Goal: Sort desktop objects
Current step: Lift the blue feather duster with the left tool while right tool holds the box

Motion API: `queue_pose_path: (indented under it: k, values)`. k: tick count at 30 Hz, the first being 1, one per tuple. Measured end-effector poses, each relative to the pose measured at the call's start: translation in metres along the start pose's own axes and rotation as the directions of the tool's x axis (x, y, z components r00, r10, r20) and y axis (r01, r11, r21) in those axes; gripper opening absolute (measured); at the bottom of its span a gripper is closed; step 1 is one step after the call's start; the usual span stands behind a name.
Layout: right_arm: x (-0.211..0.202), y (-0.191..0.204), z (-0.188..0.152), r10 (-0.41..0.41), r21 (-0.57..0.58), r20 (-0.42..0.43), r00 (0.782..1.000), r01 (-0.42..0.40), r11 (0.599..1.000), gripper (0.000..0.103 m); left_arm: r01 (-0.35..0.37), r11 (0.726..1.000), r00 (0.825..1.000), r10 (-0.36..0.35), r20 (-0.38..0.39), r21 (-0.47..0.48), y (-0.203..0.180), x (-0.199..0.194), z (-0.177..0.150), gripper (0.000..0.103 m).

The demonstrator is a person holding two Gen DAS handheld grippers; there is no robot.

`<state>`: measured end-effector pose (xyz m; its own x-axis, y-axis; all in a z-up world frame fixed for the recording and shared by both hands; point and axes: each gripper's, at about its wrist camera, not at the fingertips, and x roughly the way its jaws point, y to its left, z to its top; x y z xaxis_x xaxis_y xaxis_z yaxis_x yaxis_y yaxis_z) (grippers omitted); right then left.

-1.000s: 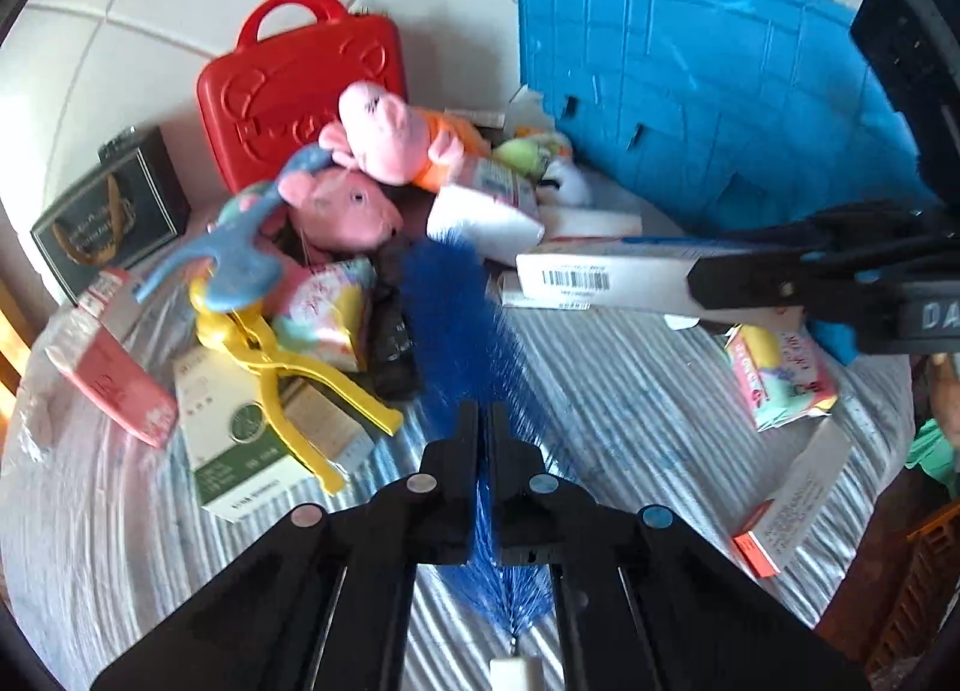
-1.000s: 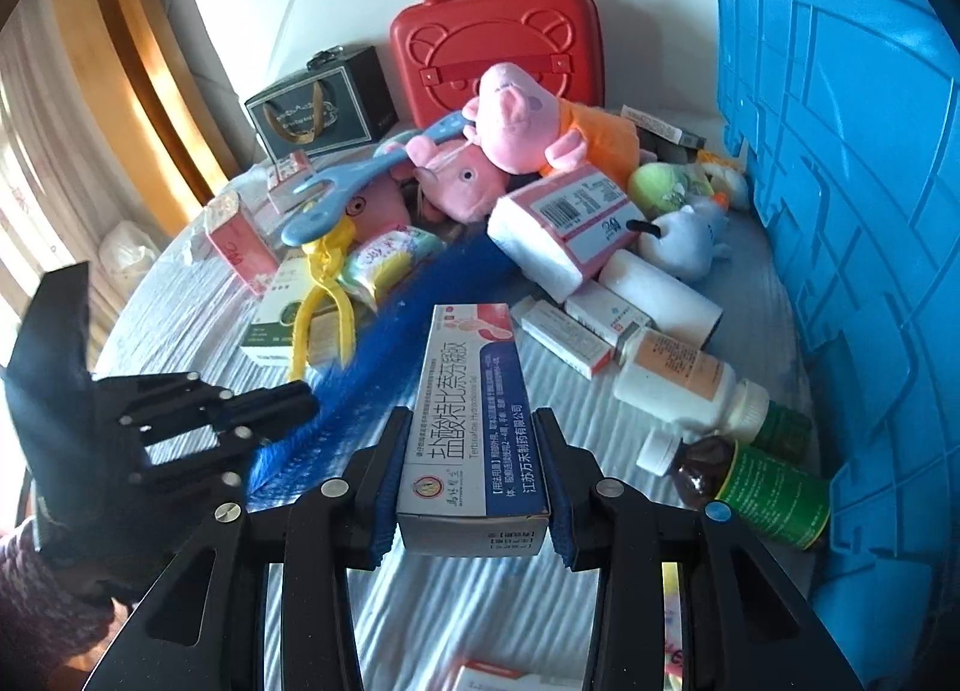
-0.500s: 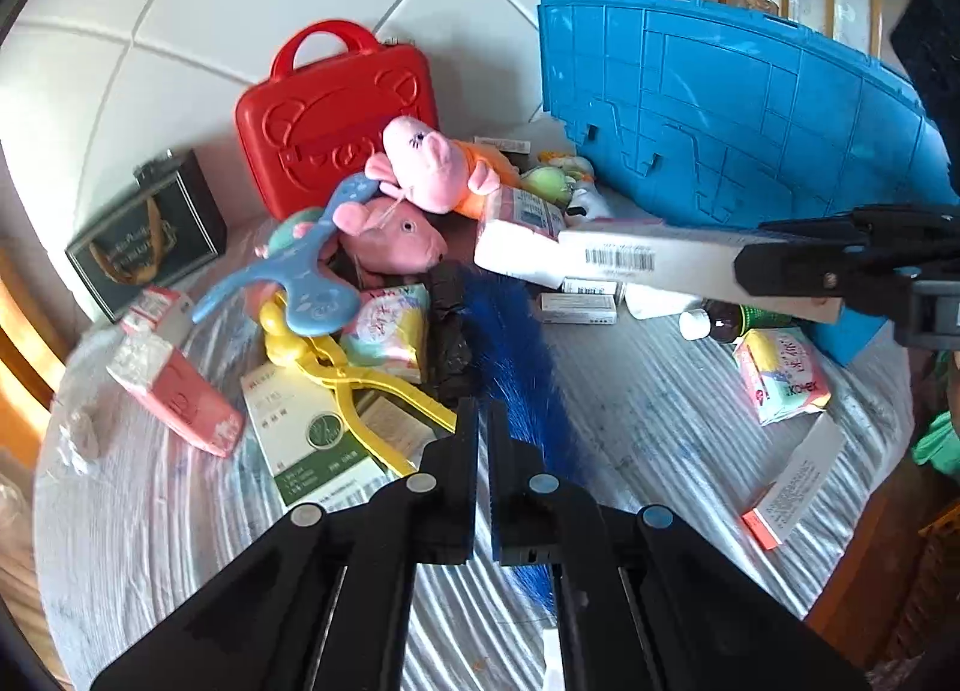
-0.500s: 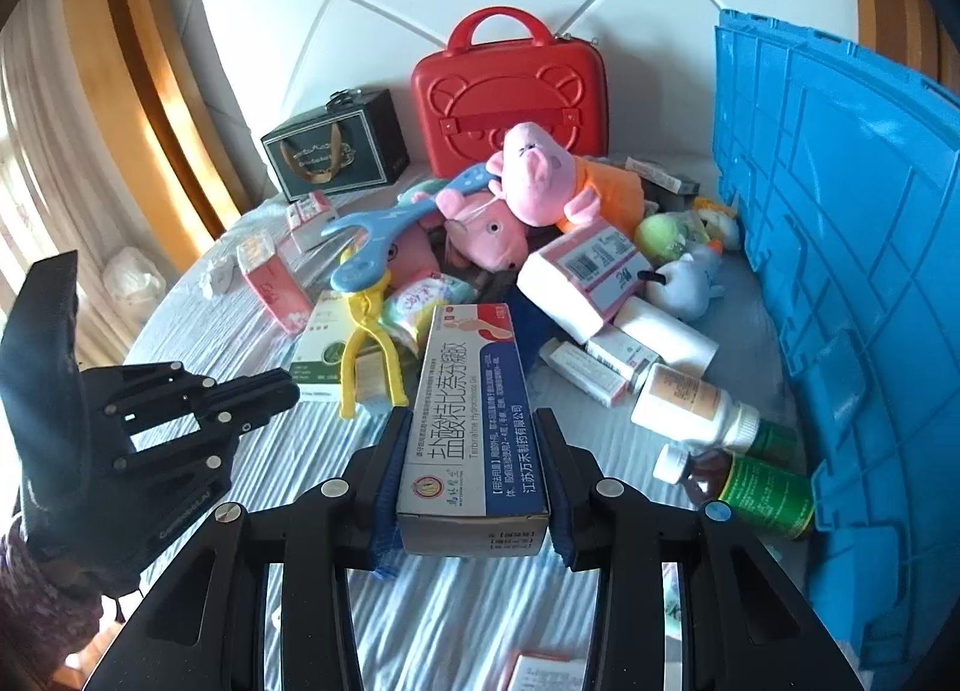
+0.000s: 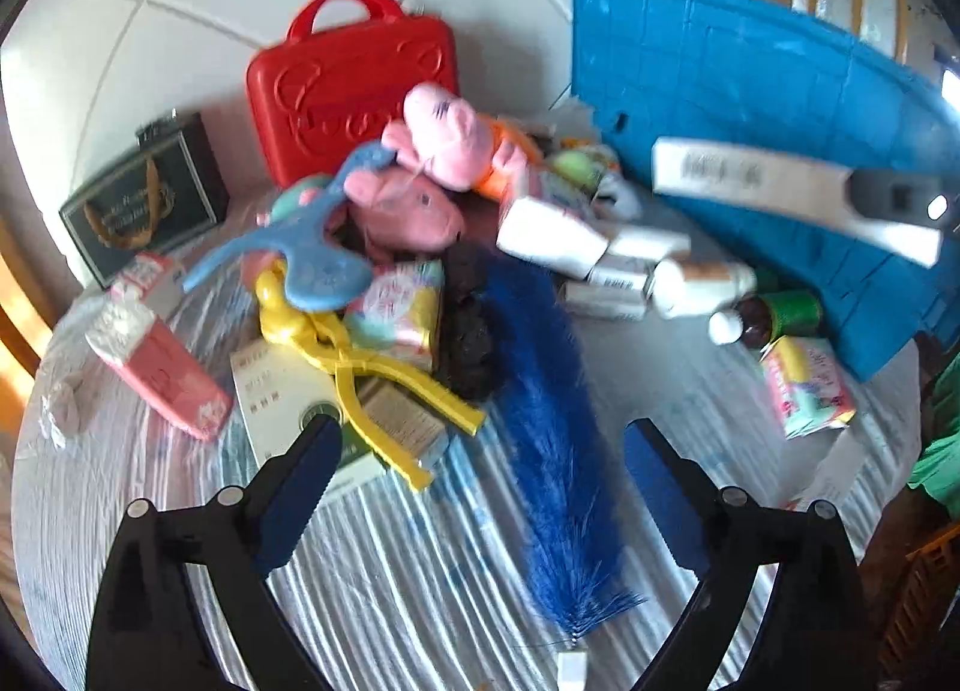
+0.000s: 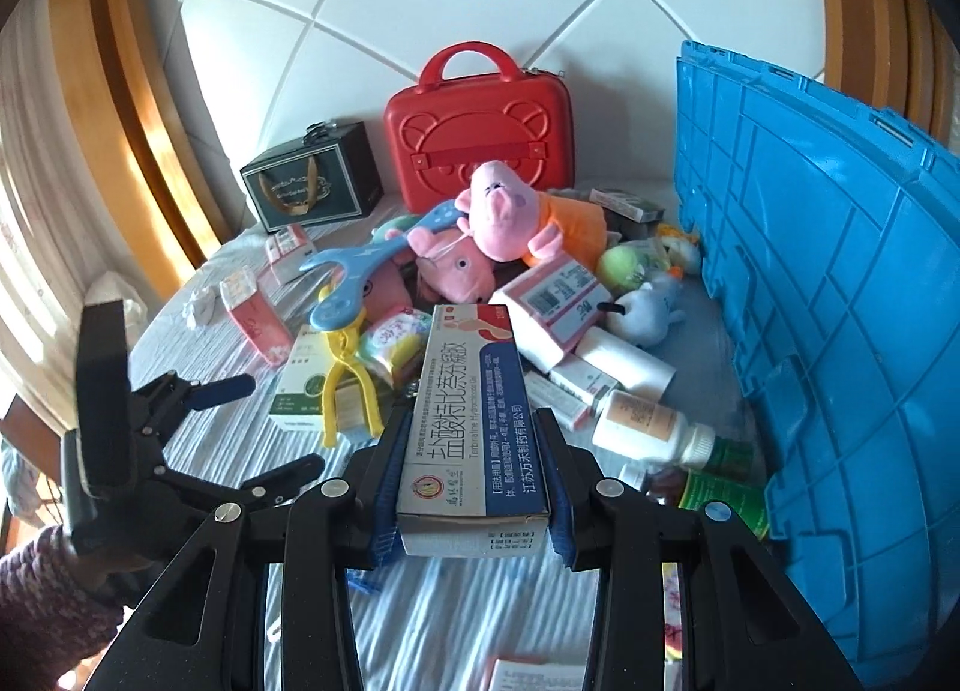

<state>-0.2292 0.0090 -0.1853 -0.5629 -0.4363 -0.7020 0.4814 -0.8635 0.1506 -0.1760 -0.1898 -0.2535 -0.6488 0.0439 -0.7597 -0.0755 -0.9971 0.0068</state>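
The left gripper (image 5: 474, 475) has just been opening: its jaws, pinched together on the blue brush (image 5: 543, 427) half a second ago, now stand wide apart with the brush lying loose on the striped cloth (image 5: 150, 511) between them, no pad touching it. So the brush has been let go, and this hand looks free for another item.

The right gripper (image 6: 474, 445) is clamped on the medicine box (image 6: 474, 421), both pads pressed to its long sides. It holds the box in the air, higher over the pile than a second ago, with the blue crate (image 6: 840, 331) just to its right, probably the box's destination.

The box is long, white and rigid, with a blue and red end panel and printed lettering on top; it sits straight in the grip.
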Motion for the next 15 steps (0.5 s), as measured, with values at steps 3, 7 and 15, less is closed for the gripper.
queue_pose_path:
  k: [3,7,15]
  values:
    - [0.006,-0.006,0.001,0.007,0.007,-0.005,1.000,-0.007,1.000,0.039,-0.008,1.000,0.999,0.007,-0.036,-0.019,0.001,0.018,-0.008,0.096]
    - [0.021,-0.015,-0.001,0.027,0.011,-0.024,0.999,-0.027,1.000,0.039,-0.003,1.000,0.998,0.001,-0.064,-0.028,-0.007,0.041,-0.012,0.096]
    - [0.056,-0.041,-0.010,0.045,0.017,-0.086,0.995,-0.044,0.999,0.039,0.031,0.999,0.986,-0.034,-0.161,-0.025,-0.044,0.110,-0.012,0.096]
